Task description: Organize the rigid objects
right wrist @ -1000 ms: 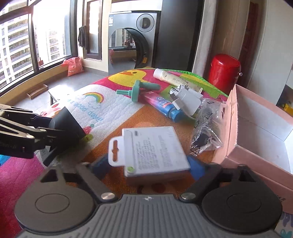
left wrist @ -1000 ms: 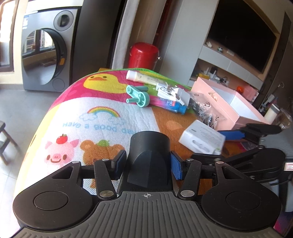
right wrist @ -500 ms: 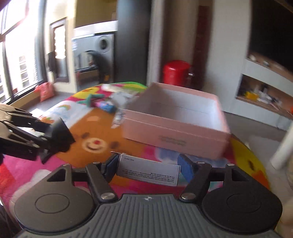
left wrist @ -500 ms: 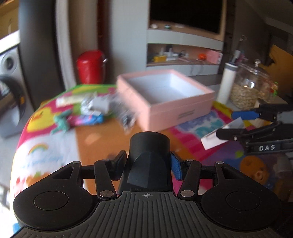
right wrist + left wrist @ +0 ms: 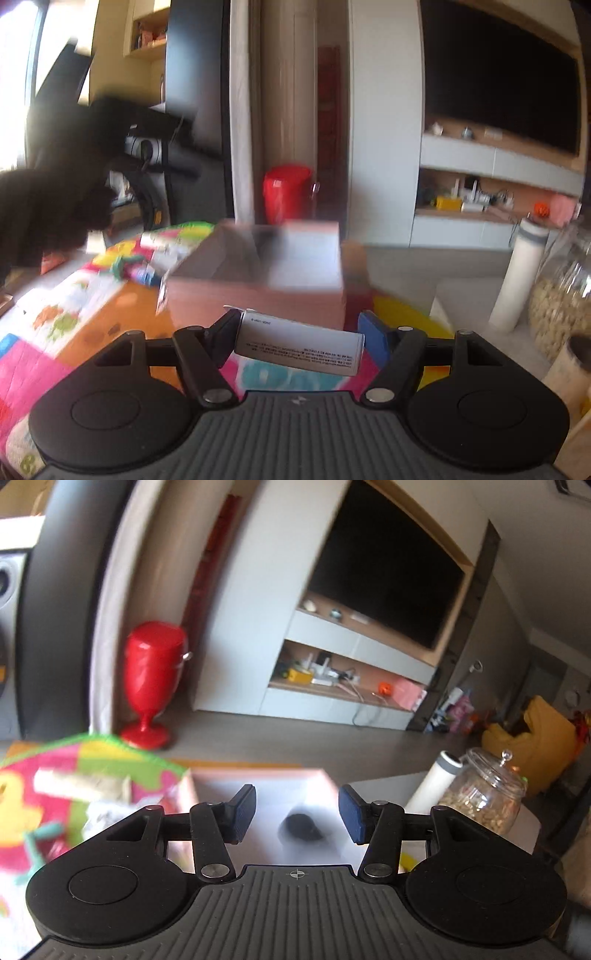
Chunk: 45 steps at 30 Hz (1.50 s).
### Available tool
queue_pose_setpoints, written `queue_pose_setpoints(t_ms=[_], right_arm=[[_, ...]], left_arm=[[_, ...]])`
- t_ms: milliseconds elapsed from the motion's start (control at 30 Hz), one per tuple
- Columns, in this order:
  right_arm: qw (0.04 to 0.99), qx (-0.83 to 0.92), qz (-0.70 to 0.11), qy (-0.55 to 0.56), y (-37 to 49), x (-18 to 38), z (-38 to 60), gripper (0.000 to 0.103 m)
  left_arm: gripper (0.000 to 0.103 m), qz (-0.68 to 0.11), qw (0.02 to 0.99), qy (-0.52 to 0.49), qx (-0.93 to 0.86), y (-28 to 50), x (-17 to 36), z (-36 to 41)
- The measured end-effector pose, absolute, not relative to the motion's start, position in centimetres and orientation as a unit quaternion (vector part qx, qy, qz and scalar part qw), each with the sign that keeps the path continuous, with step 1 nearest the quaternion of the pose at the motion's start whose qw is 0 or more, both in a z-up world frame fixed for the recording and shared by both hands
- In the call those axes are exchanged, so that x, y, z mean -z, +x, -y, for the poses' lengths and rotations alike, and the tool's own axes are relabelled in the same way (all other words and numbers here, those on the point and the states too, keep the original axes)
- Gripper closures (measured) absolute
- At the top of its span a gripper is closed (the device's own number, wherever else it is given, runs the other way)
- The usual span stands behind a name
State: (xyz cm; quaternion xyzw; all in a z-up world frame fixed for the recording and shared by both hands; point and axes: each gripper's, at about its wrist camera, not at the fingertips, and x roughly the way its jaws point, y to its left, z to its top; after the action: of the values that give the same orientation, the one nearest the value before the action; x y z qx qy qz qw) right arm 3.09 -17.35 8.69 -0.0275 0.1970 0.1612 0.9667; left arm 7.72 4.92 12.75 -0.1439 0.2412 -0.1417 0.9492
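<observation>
Now over the pink box (image 5: 258,774), your left tongs (image 5: 297,812) stand wide with nothing between the blue pads, and a dark object (image 5: 303,829) shows as a blur against the box's white inside. Whether it has settled on the floor of the box cannot be told through the blur. Lift that hand straight up before you swing it away, so that a finger does not catch the near wall of the box. To the left of the box, more loose items lie on the bright mat of the surface (image 5: 110,760), among them a pale tube (image 5: 74,786).

Further right, your right tongs (image 5: 299,332) hold a white carton (image 5: 299,350) across its width. It is tilted, with its left end higher, and it hangs just short of the box's near wall. The right pad seems to bear only on a corner, so the grip is probably shallow. Carry the carton level over the wall and lower it into the free side of the box, clear of the dark object. Widen the tongs only once it rests on the floor. Keep your elbow off the glass jar (image 5: 561,295) and the white roll (image 5: 517,280) on the right.
</observation>
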Motion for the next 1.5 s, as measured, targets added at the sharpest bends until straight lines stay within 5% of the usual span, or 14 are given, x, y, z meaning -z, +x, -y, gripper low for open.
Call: queue_pose_setpoints(t_ms=[200,400,867,1100,1167,1233,1500], right_arm=[[0.97,-0.198,-0.143,0.001,9.8,-15.2,14.8,0.033],[0.961,-0.193,-0.198,0.025,15.8,-17.5,12.0,0.025],[0.855,-0.3,-0.423,-0.019,26.1,-9.6,-9.2,0.02],[0.852,-0.251,-0.454,-0.072,34.5,-3.9,-20.6,0.021],[0.839,-0.245,-0.483,-0.05,36.4,-2.6,-20.4,0.028],[0.819,-0.251,-0.514,-0.046,36.9,-1.8,-19.6,0.053],[0.795,-0.308,-0.515,-0.086,27.9,-2.2,-14.4,0.058]], left_arm=[[0.049,-0.275,0.946,-0.16,0.067,3.6,-7.8,-10.0],[0.049,-0.292,0.945,-0.144,-0.014,0.6,-4.5,-14.9],[0.05,-0.218,0.929,-0.285,-0.09,-0.7,-1.2,-23.8],[0.05,-0.226,0.923,-0.305,-0.069,-0.4,-0.6,-24.2],[0.05,-0.226,0.919,-0.317,-0.063,-0.4,-0.5,-24.5],[0.05,-0.221,0.915,-0.333,-0.056,-0.7,-0.5,-24.8],[0.05,-0.216,0.906,-0.362,-0.047,-1.0,-0.2,-25.5]])
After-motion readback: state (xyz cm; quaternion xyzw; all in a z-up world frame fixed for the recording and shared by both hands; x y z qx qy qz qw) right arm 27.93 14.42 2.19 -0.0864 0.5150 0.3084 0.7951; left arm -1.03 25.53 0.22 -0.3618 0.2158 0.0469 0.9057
